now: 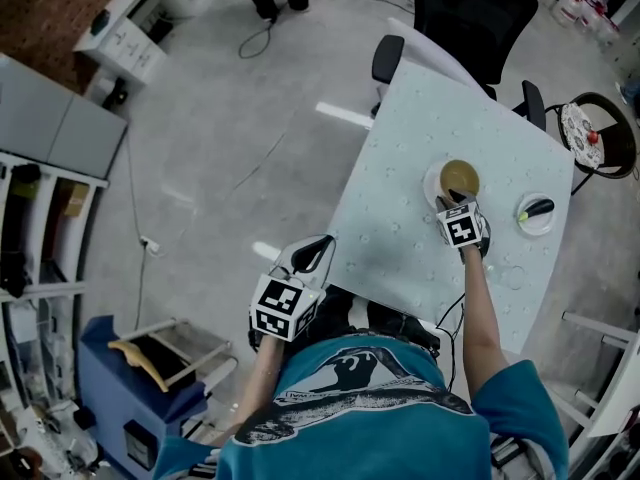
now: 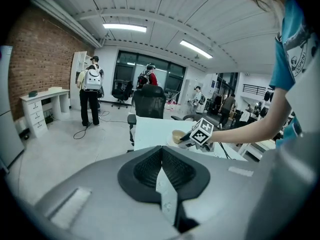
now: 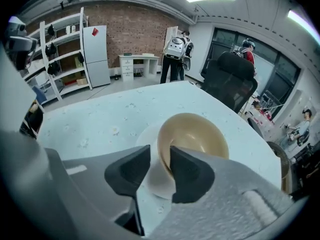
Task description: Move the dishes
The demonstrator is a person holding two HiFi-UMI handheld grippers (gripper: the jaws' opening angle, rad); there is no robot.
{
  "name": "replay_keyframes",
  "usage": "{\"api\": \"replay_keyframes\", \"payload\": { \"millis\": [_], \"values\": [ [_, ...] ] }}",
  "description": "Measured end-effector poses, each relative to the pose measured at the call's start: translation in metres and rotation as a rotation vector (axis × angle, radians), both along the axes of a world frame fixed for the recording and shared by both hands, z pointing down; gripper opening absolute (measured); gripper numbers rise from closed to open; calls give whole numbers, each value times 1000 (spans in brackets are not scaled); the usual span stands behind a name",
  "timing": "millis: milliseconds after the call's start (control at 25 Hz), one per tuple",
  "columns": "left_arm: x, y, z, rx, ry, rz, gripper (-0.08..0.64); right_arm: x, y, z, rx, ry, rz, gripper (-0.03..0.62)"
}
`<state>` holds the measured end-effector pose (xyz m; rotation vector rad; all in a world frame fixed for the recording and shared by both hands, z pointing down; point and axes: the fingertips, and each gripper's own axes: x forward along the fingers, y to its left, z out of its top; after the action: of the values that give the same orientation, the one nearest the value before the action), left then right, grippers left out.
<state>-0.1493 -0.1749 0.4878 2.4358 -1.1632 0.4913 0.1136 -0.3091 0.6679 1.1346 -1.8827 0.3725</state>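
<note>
Bowl [image 3: 195, 134], straddled by right hand-held gripper [image 3: 160, 156], half-hides plate [image 3: 145, 136].

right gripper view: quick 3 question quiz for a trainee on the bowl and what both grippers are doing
1. Multiple choice: what does the tan bowl sit on?
A) a white plate
B) a black tray
C) a folded cloth

2. True or false: the left gripper has its jaws closed on a dish.

3. Fill the gap: the right gripper has its jaws ____, one on each side of the bowl's near rim.

Key
1. A
2. False: its jaws are together with nothing between them.
3. apart
</note>
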Motion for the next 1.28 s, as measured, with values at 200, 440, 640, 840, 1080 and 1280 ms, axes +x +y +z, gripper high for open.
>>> {"api": "replay_keyframes", "payload": {
  "millis": [200, 440, 640, 840, 1080, 1280],
  "values": [
    [-7, 1, 0, 8, -4, -14, 12, 0, 5, 4, -5, 18, 20, 58],
    [-6, -1, -4, 21, 4, -9, 12, -2, 8, -11, 37, 48, -1, 18],
    [-3, -1, -4, 25, 7, 11, 12, -12, 20, -21, 50, -22, 0, 17],
    [0, -3, -5, 34, 11, 31, 12, -37, 33, -37, 74, -68, -38, 17],
    [1, -4, -6, 41, 13, 50, 12, -86, 43, -48, 89, -93, -151, 17],
    [-4, -5, -6, 45, 13, 54, 12, -133, 52, -48, 77, -110, -246, 17]
  ]
}}
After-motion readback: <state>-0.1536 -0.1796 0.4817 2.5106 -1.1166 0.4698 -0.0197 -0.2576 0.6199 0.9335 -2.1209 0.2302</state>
